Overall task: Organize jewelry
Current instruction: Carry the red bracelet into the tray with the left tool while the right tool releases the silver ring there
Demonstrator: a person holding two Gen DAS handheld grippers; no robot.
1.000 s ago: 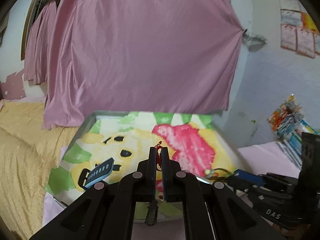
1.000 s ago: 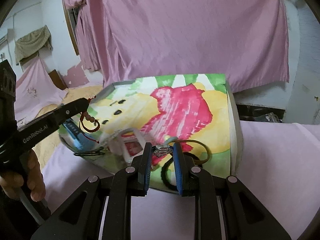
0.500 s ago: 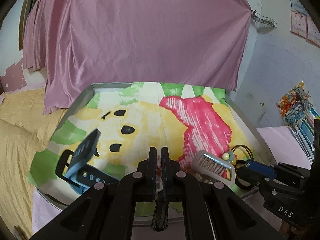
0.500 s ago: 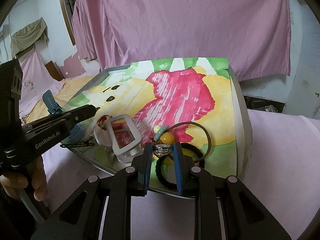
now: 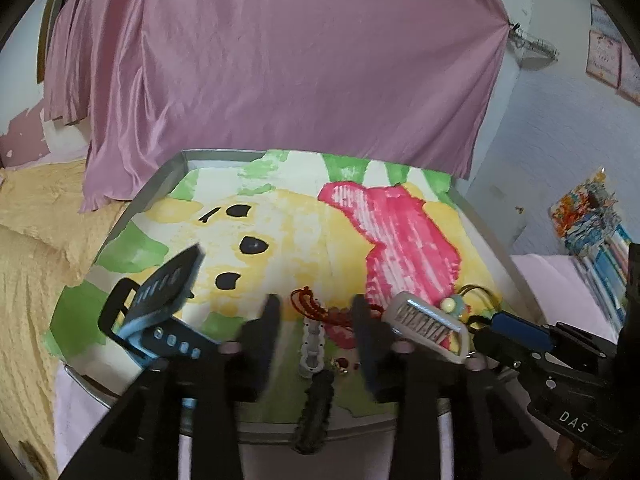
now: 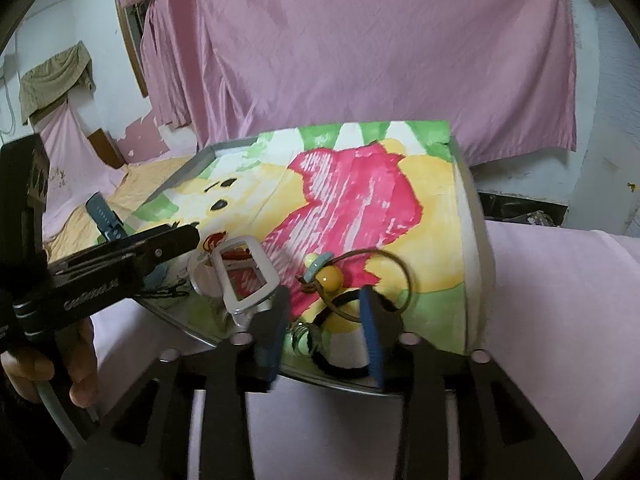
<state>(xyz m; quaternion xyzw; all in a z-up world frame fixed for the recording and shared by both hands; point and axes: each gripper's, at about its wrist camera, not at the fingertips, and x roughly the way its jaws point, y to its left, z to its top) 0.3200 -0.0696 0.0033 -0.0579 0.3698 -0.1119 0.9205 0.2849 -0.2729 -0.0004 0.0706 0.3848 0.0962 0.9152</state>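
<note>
A metal tray (image 5: 160,184) lined with a cartoon bear cloth holds the jewelry. My left gripper (image 5: 316,312) is open over its near edge, with a red bead bracelet (image 5: 316,306) lying on the cloth between the fingers. My right gripper (image 6: 324,312) is open too, and a silver ring (image 6: 304,338) lies on the tray between its fingers. A blue watch (image 5: 160,304), a silver buckle (image 5: 430,326), a white chain link piece (image 5: 313,346), a yellow bead hair tie (image 6: 328,278) and black hair ties (image 6: 344,368) also lie there.
A pink curtain (image 5: 280,60) hangs behind the tray. A yellow blanket (image 5: 32,264) lies to the left and pink bedding (image 6: 560,300) to the right. Colourful packets (image 5: 592,216) lean on the right wall. The right gripper shows in the left wrist view (image 5: 516,332).
Both grippers have opened. The left one let the red bracelet drop onto the tray, and the right one let the silver ring drop near the tray's front edge.
</note>
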